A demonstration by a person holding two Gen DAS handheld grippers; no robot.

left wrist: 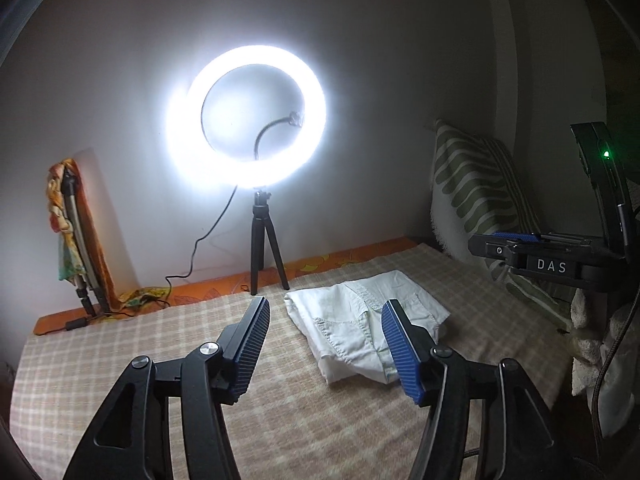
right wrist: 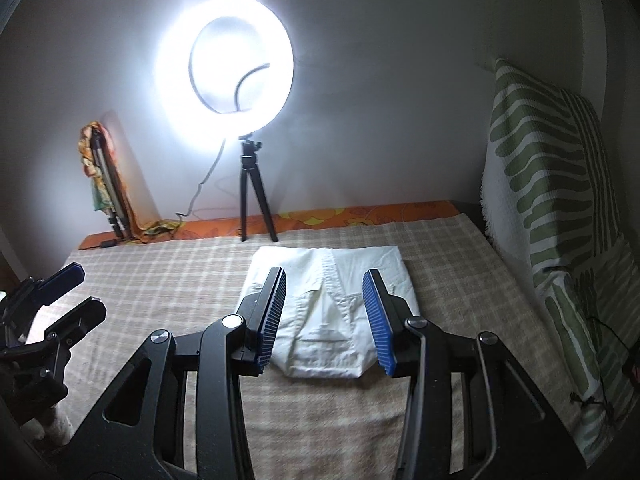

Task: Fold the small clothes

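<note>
A small white garment (left wrist: 360,320) lies folded on the checked beige bedcover (left wrist: 160,352). My left gripper (left wrist: 326,316) is open and empty, held above the cover just left of the garment. In the right wrist view the same garment (right wrist: 326,300) lies ahead, seen between the open, empty fingers of my right gripper (right wrist: 324,292), which is held above it. The right gripper also shows at the right edge of the left wrist view (left wrist: 520,246). The left gripper shows at the left edge of the right wrist view (right wrist: 76,292).
A lit ring light on a black tripod (left wrist: 264,256) stands at the back of the bed near the wall, its cable trailing left. A green-striped cushion (right wrist: 560,200) leans at the right. A folded stand wrapped in orange cloth (left wrist: 76,232) leans at the back left.
</note>
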